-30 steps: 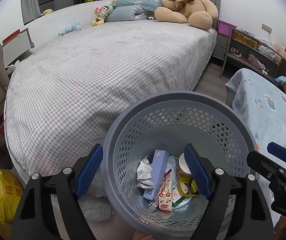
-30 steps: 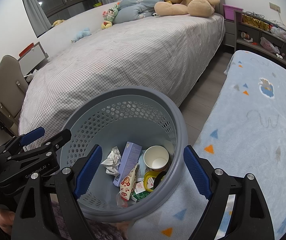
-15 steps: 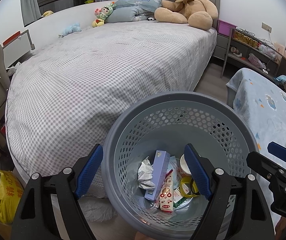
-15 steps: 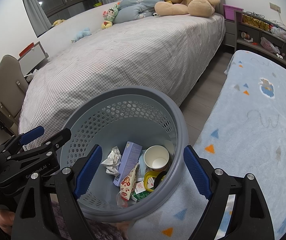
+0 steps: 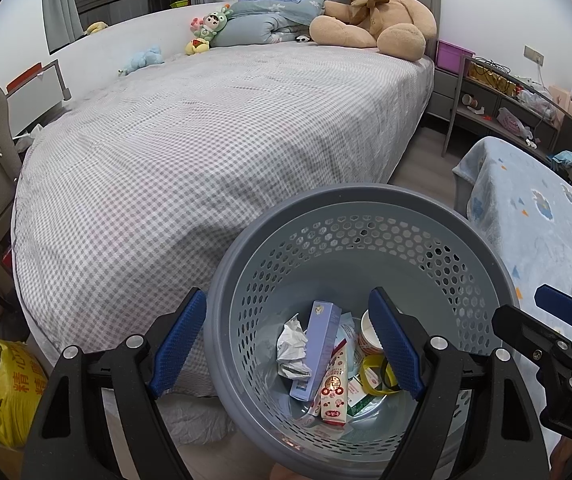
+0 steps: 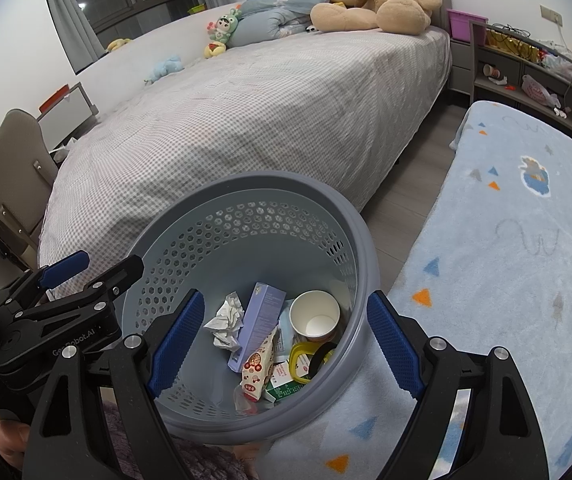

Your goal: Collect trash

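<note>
A grey perforated trash basket point(image 5: 366, 208) stands on the floor between the bed and a blue blanket; it also shows in the right wrist view point(image 6: 253, 188). Inside lie a crumpled paper point(image 5: 292, 346), a lilac box point(image 5: 318, 348), a red-and-white snack wrapper point(image 5: 332, 384), a paper cup point(image 6: 314, 316) and a yellow ring point(image 6: 302, 362). My left gripper point(image 5: 286, 344) is open and empty above the basket's near rim. My right gripper point(image 6: 283, 344) is open and empty above the basket, to the right of the left one.
A bed with a grey checked cover point(image 5: 205, 128) lies beyond the basket, with a large teddy bear point(image 5: 374, 12) and pillows at its head. A blue patterned blanket point(image 6: 518, 248) is to the right. A yellow bag point(image 5: 1, 388) sits at lower left. Shelves point(image 5: 502, 96) line the far wall.
Both grippers stay open over the basket. The view has shifted very slightly; nothing was taken or dropped.
</note>
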Tool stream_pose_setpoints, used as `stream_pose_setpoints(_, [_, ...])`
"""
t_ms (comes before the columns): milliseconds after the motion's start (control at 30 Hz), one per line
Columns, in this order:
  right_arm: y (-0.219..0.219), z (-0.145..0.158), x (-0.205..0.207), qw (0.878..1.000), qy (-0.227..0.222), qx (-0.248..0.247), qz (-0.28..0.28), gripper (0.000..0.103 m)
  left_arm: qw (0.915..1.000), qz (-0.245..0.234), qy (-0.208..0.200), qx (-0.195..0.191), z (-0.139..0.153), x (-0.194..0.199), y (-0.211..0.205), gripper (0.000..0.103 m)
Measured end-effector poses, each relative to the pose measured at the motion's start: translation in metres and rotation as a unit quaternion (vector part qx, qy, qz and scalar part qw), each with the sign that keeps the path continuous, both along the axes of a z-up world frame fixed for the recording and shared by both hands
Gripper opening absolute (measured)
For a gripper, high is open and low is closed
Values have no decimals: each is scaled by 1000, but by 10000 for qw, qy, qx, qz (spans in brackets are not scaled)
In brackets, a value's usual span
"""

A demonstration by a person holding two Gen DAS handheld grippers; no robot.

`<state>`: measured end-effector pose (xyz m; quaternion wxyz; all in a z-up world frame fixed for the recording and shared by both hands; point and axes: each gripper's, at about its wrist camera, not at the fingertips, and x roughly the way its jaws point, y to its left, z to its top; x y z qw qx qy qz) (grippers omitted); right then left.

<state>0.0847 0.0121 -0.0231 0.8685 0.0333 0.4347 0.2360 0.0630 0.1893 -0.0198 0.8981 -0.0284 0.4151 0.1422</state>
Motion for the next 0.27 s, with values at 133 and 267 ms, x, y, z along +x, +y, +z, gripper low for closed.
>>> stream_pose_setpoints(133, [0,0,0,10000,-1,-1,0,82,10000,26,11,-33,0,0,1,79])
stream_pose_setpoints(267, [0,0,0,10000,-1,-2,2,82,10000,35,1,-23,0,0,1,79])
